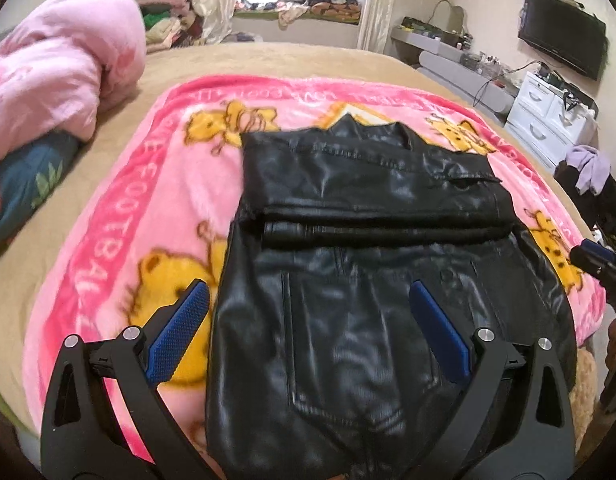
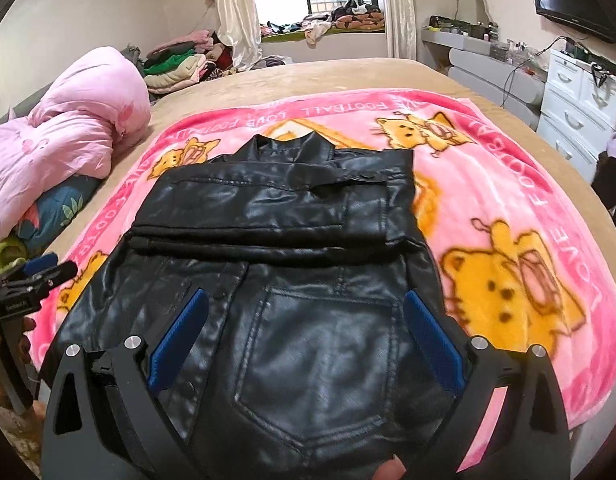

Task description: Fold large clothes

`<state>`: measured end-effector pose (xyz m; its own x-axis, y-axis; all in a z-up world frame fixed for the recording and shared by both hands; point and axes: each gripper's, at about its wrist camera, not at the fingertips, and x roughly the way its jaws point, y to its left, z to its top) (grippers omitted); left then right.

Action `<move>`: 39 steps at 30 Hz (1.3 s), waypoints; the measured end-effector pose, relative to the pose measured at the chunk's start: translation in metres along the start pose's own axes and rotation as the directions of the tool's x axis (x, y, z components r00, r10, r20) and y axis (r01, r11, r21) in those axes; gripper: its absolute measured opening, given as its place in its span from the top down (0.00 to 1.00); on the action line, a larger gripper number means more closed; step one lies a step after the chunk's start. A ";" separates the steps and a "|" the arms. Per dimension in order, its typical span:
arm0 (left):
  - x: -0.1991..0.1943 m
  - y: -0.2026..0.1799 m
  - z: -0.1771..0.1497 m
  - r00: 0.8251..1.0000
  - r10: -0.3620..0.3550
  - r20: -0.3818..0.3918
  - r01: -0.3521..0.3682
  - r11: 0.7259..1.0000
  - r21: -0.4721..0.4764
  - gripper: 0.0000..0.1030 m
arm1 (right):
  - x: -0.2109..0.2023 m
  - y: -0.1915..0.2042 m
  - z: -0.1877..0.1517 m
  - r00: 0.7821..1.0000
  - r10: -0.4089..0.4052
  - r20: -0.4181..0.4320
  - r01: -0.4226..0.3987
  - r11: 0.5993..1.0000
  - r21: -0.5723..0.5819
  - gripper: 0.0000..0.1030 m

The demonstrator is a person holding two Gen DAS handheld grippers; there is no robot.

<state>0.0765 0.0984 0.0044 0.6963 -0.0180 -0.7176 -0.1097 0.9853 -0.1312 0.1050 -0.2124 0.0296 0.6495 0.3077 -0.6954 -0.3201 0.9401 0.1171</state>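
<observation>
left gripper wide open, empty | right gripper same | black jacket on pink blanket

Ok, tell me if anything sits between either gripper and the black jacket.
Nothing visible does. The left gripper and the right gripper both hang open directly over the near part of the black leather jacket, which lies on the pink blanket with its sleeves folded across the upper part.
</observation>
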 end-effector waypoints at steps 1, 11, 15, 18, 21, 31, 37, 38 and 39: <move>0.000 0.001 -0.003 1.000 -0.002 -0.006 0.002 1.000 -0.007 0.09 | -0.003 -0.002 -0.001 1.000 -0.001 0.002 0.001 1.000 0.002 0.06; -0.016 0.016 -0.031 0.999 0.012 -0.043 -0.014 0.999 -0.052 0.09 | -0.024 -0.016 -0.016 1.000 0.010 0.015 -0.011 0.999 0.037 0.06; -0.022 0.024 -0.039 0.999 0.012 -0.051 -0.015 0.997 -0.076 0.09 | -0.029 -0.018 -0.022 1.000 0.014 0.019 -0.015 0.999 0.036 0.06; -0.027 0.030 -0.045 0.998 0.006 -0.058 -0.011 0.995 -0.095 0.09 | -0.032 -0.019 -0.027 1.000 0.025 0.013 -0.026 0.999 0.032 0.06; -0.029 0.033 -0.051 0.998 0.016 -0.068 -0.023 0.995 -0.097 0.09 | -0.033 -0.020 -0.033 1.000 0.030 -0.001 -0.030 0.999 0.028 0.06; -0.030 0.044 -0.076 0.994 -0.017 -0.105 0.000 0.987 -0.163 0.09 | -0.042 -0.036 -0.059 0.999 0.034 -0.024 -0.033 0.999 0.043 0.06; -0.031 0.046 -0.089 0.992 -0.024 -0.124 0.002 0.984 -0.180 0.09 | -0.048 -0.046 -0.073 0.999 0.046 -0.027 -0.045 0.997 0.055 0.06; -0.031 0.046 -0.090 0.992 -0.025 -0.126 0.001 0.983 -0.182 0.09 | -0.049 -0.047 -0.075 0.999 0.045 -0.028 -0.043 0.998 0.055 0.06; -0.031 0.046 -0.093 0.991 -0.026 -0.130 0.001 0.982 -0.188 0.09 | -0.051 -0.049 -0.078 0.999 0.044 -0.028 -0.042 0.998 0.055 0.06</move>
<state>-0.0163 0.1287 -0.0428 0.6007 -0.0659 -0.7967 -0.2403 0.9356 -0.2586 0.0333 -0.2854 0.0040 0.6154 0.3444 -0.7090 -0.3087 0.9330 0.1852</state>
